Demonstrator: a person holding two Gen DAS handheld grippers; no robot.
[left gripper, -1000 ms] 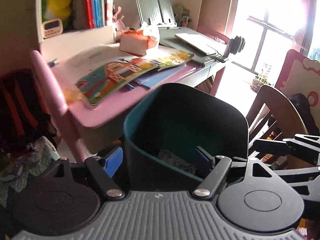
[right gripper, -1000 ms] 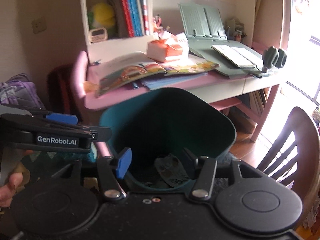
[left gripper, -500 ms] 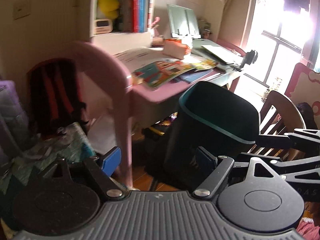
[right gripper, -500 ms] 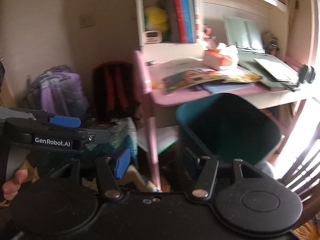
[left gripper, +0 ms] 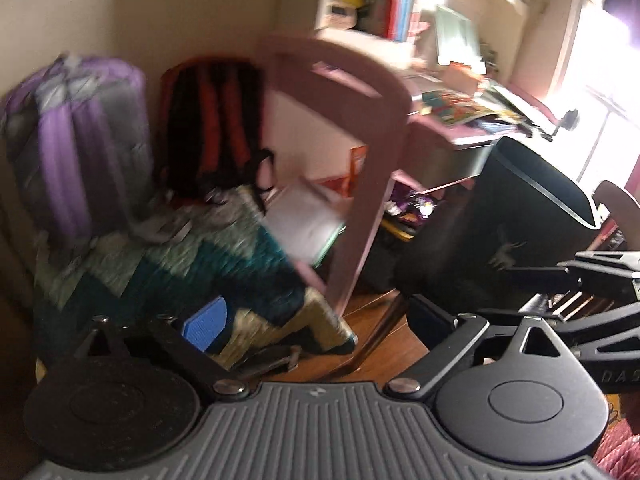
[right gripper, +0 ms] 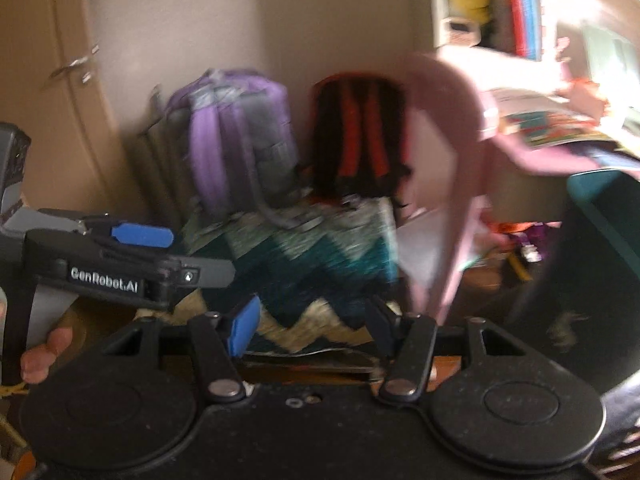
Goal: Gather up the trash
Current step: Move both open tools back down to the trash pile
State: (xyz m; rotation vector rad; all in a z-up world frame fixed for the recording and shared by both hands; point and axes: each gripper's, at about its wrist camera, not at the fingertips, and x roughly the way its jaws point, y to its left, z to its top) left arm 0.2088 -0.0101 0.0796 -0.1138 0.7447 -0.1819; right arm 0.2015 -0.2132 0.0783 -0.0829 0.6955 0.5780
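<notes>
Both views swung from the smooth bin (left gripper: 532, 216) to a zigzag-knit blanket (right gripper: 304, 264).

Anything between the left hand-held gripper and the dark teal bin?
Nothing visible blocks it. The left hand-held gripper, jaws just opened wide and empty, points at the zigzag-patterned teal blanket and pink desk leg. The dark teal plastic trash bin stands right of that leg, off the line it points along. No loose trash is identifiable through the blur.

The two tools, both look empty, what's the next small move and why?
Probably slow the sweep and look for trash on the floor near the zigzag blanket. Left tool and right tool stand open and empty, the bin sits to the right, and the views are blurred.
</notes>
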